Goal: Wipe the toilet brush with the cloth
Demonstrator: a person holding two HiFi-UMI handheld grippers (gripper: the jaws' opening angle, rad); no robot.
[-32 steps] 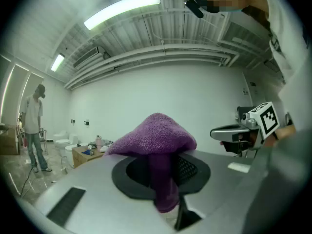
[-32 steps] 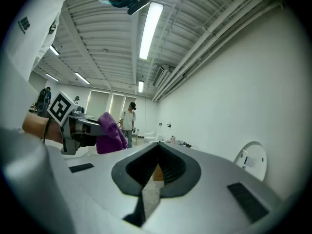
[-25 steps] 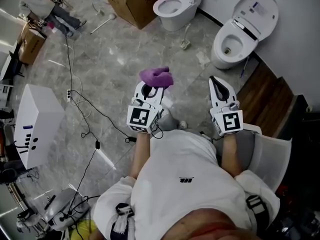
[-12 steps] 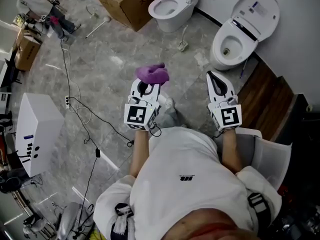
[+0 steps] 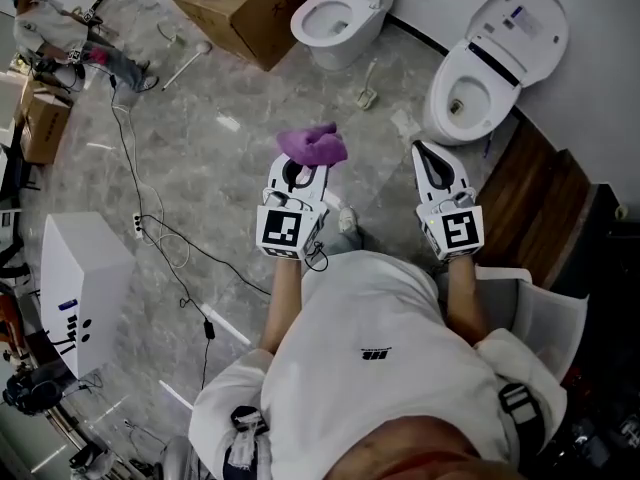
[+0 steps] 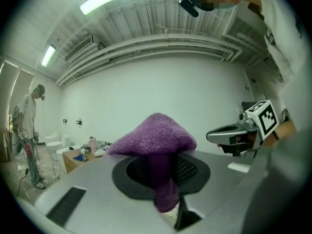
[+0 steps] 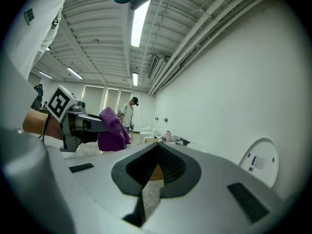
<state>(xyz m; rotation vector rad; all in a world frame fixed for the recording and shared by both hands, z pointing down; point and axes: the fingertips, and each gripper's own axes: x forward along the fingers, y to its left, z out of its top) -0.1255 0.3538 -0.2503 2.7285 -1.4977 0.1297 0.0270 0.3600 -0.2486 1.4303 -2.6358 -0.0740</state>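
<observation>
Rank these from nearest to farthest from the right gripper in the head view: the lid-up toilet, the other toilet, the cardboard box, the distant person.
1. Lid-up toilet, just beyond the right gripper, at right.
2. Other toilet, top centre, by the wall.
3. Cardboard box, left of that toilet.
4. Person, far top left corner.
</observation>
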